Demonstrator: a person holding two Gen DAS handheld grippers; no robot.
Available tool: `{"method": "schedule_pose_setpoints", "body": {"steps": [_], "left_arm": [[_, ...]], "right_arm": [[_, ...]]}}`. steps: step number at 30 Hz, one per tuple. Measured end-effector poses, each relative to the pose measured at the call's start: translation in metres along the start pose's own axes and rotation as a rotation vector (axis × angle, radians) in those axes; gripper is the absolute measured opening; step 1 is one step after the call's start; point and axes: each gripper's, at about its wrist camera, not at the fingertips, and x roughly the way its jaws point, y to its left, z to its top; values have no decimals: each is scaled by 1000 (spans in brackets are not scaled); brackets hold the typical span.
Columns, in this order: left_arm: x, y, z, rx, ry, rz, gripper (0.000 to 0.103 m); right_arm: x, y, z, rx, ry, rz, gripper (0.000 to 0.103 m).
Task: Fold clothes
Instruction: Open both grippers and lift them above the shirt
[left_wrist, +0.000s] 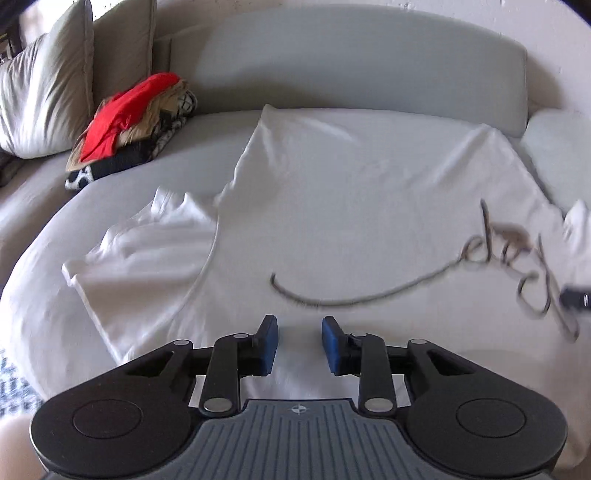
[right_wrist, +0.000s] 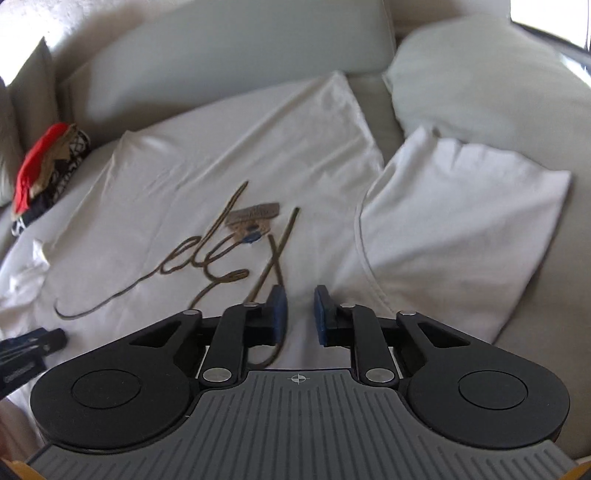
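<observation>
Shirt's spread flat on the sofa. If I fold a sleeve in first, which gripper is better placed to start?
Probably left. The left gripper hovers over the white t-shirt with its crumpled sleeve just beside it. The right gripper sits nearer the script print; its sleeve already lies flat.

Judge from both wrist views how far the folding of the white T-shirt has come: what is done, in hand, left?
Done: the white T-shirt lies spread flat, print up, both sleeves out. A pile of other clothes sits at the far left. In hand: nothing; the left gripper and right gripper hover over its near edge, jaws apart with no cloth between. Left: every fold.
</observation>
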Motion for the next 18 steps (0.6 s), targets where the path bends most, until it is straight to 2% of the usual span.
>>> {"method": "schedule_pose_setpoints", "body": {"steps": [2, 4, 6, 8, 9, 10, 13, 15, 18], "left_arm": [[-9, -4, -13, 64, -23, 18, 29], [-19, 0, -24, 72, -21, 5, 29], [-29, 9, -33, 30, -26, -23, 29], [-33, 11, -40, 46, -47, -27, 29], [-38, 10, -41, 47, -50, -23, 29], [-44, 8, -41, 48, -52, -19, 29], [-60, 6, -40, 30, -84, -42, 30], [-71, 2, -36, 29, -121, -53, 33], [-70, -7, -31, 47, -113, -74, 38]], "right_arm": [[-13, 1, -9, -20, 42, -20, 17], [-29, -8, -21, 22, 63, -43, 15], [-44, -18, -32, 64, 77, -49, 15], [-57, -24, -38, 86, 84, -58, 15], [-65, -25, -40, 104, 77, -57, 20], [-74, -26, -42, 128, 61, -47, 23], [-98, -19, -49, 143, -20, 37, 23], [-103, -4, -50, 98, -44, 90, 23], [-97, 23, -52, 7, -30, 127, 23]]}}
